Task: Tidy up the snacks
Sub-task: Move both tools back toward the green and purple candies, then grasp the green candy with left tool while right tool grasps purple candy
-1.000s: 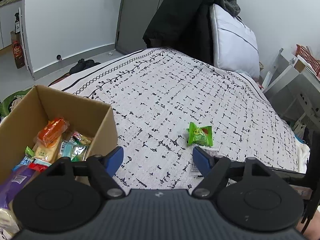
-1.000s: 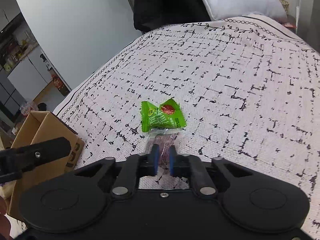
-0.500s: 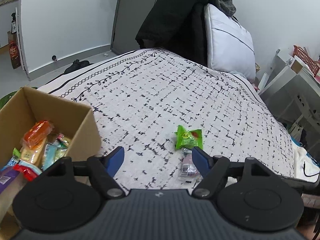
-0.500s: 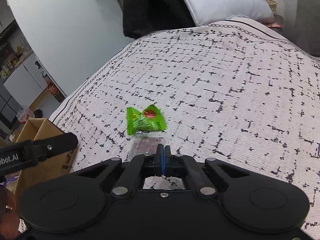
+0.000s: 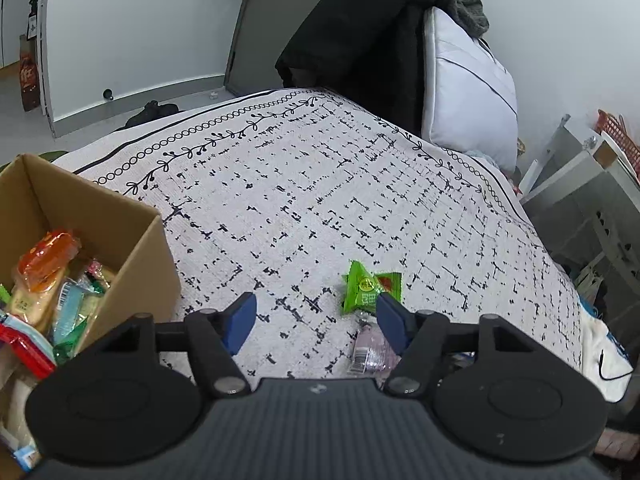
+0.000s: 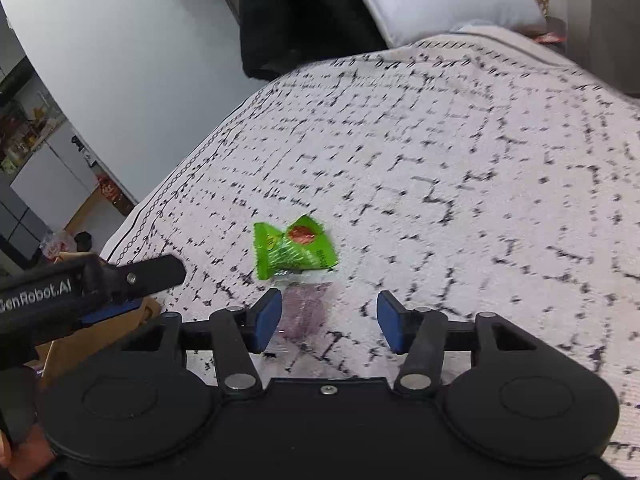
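Green snack packet (image 6: 294,249), lying flat on the patterned bedspread (image 6: 460,168); a clear pinkish wrapper (image 6: 304,312) lies just beside its near edge. Right gripper (image 6: 328,320): jaws just parted, spread apart, the clear wrapper on the cloth between them, near the left pad, ungripped. Left gripper (image 5: 316,316): jaws apart and just narrowing, nothing clamped. Cardboard box (image 5: 132,248) with assorted snacks sits on the left side. White pillow (image 5: 468,92) and dark clothing (image 5: 360,32) at the far end.

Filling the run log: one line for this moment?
left gripper open | right gripper opening, clear pink packet between jaws | green packet on bed
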`<action>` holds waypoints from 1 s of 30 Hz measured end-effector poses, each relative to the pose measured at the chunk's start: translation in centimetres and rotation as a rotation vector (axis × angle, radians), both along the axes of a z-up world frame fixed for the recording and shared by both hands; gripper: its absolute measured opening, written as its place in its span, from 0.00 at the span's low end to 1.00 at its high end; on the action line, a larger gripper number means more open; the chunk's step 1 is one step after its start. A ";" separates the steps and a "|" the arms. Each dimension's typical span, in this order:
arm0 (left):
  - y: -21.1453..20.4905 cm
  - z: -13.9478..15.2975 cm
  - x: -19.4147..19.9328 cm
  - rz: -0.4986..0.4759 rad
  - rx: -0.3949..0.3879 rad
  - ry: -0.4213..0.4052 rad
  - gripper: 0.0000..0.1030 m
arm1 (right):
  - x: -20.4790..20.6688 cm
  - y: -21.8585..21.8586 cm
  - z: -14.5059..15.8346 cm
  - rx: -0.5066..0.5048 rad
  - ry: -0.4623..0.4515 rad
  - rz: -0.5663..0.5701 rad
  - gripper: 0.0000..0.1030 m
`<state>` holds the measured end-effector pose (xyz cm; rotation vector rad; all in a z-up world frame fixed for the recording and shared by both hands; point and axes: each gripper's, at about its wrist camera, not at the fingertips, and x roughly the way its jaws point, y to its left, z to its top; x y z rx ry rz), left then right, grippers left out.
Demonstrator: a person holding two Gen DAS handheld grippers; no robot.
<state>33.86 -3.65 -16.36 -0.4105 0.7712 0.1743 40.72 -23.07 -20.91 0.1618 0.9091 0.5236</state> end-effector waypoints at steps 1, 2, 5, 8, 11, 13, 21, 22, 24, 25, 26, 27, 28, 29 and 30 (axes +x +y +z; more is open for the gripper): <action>0.1 0.0 0.0 0.000 -0.004 0.002 0.60 | 0.0 0.4 -0.3 -0.005 0.002 0.009 0.51; 0.1 -0.1 0.1 0.001 -0.007 0.003 0.58 | 0.1 0.8 -0.6 -0.014 0.004 0.016 0.51; 0.2 -0.4 0.1 0.004 -0.012 0.007 0.55 | -0.1 1.6 -1.2 -0.019 0.001 0.026 0.60; 0.2 -0.7 0.2 0.008 -0.015 0.014 0.55 | -0.3 2.1 -1.2 -0.018 -0.014 0.036 0.68; 0.3 -0.9 0.5 0.016 -0.021 0.020 0.55 | -0.5 2.3 -1.4 -0.055 -0.027 0.044 0.60; 0.3 -0.9 0.8 0.021 -0.024 0.020 0.55 | -0.3 2.1 -1.4 -0.057 -0.006 0.053 0.34; -0.4 -1.4 2.6 0.003 -0.033 0.045 0.56 | -0.1 0.5 -1.0 -0.076 0.020 0.024 0.32; -0.6 -1.5 2.9 -0.001 -0.033 0.050 0.58 | 0.1 0.1 -0.9 -0.077 0.024 0.011 0.32; -1.0 -1.7 3.5 -0.012 -0.032 0.056 0.58 | 0.3 -0.4 -0.8 -0.080 0.030 -0.009 0.32; -1.2 -1.8 3.8 -0.018 -0.030 0.057 0.59 | 0.5 -0.9 -0.7 -0.080 0.034 -0.023 0.32; -1.5 -1.9 4.2 -0.022 -0.026 0.059 0.59 | 0.7 -1.2 -0.7 -0.078 0.038 -0.035 0.32; -1.7 -2.0 4.6 -0.027 -0.020 0.065 0.60 | 0.9 -1.6 -0.7 -0.077 0.043 -0.048 0.32; -2.0 -2.2 5.0 -0.032 -0.014 0.075 0.60 | 1.0 -2.0 -0.7 -0.075 0.048 -0.061 0.32; -2.2 -2.4 5.4 -0.036 -0.013 0.081 0.60 | 1.0 -2.2 -0.6 -0.075 0.050 -0.072 0.32; -2.4 -2.6 5.7 -0.040 -0.014 0.086 0.60 | 1.1 -2.4 -0.5 -0.078 0.049 -0.080 0.32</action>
